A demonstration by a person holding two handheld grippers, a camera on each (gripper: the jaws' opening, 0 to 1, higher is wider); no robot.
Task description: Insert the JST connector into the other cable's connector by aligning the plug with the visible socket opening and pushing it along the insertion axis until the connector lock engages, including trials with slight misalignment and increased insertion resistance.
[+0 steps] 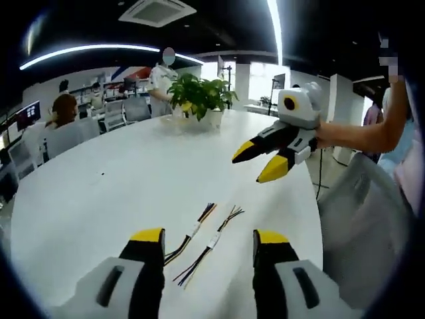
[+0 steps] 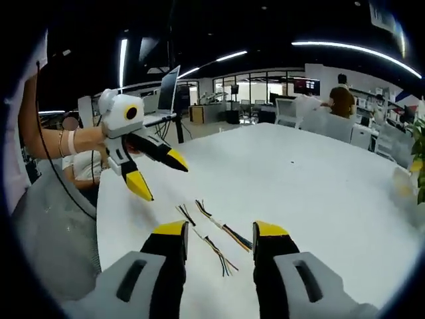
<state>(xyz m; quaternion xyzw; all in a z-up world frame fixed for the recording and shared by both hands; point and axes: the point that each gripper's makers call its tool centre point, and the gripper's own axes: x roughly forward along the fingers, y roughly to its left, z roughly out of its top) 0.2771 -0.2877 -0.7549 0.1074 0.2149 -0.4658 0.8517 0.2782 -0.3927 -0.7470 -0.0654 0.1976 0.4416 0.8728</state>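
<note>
Both grippers, left (image 1: 207, 244) and right (image 2: 218, 238), hung spread wide above the two cables (image 1: 202, 242), ready to grab them.

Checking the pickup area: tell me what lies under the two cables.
Bare white table lies under both cables. They lie side by side, flat on it, untouched. Both grippers hover open. What each cable covers directly is hidden.

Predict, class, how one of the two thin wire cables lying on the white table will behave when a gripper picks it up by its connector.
Probably floppy: each cable is a bundle of thin loose wires, fanned at the ends, so the tails should droop. Likely very light, being slim beside the left gripper. The small connector may slide on the smooth table if nudged.
</note>
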